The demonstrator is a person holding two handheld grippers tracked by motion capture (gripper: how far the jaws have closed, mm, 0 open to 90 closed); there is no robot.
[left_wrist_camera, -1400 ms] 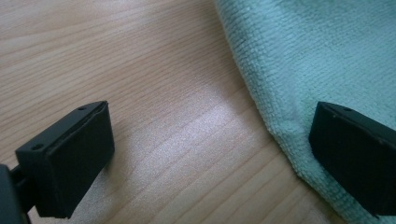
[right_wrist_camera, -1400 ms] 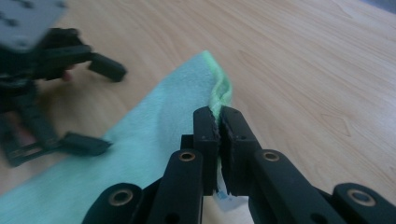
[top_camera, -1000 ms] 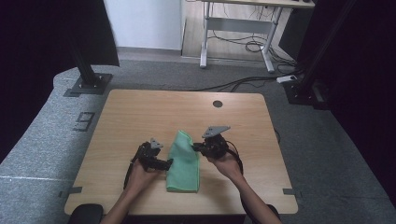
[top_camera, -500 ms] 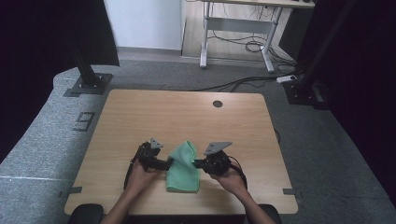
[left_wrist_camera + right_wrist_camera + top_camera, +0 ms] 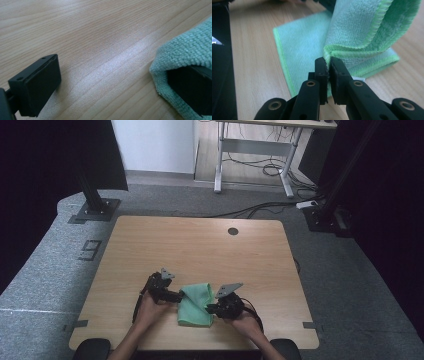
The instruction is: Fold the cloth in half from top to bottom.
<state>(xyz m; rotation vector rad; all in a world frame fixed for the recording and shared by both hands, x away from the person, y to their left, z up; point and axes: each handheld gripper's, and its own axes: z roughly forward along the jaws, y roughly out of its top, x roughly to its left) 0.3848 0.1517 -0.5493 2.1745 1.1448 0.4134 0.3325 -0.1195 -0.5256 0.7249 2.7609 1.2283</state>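
Green cloth (image 5: 196, 302) lies low in the middle of the high view, near the front edge of the wooden table (image 5: 200, 245), partly folded over itself. It sits between the two grippers, each held by a hand that comes in from the bottom of the frame.

At lower centre of the right gripper view, the right gripper (image 5: 328, 65) has its jaws pressed together on a hemmed corner of the cloth (image 5: 352, 30). From that pinch the fabric rises in a doubled fold toward the upper right of the frame, while a flat layer spreads on the wood behind it, toward the upper left. In the high view this gripper (image 5: 215, 308) is at the cloth's right edge, its grey plate above it.

In the left gripper view, the left gripper (image 5: 117, 82) has its jaws spread wide. One jaw stands bare over the wood at lower left; the other, at lower right, is tucked inside a fold of the cloth (image 5: 187, 55), which wraps over it. Bare table (image 5: 100, 37) lies between the two jaws, so nothing is pinched here. In the high view this gripper (image 5: 176, 296) touches the cloth's left edge.
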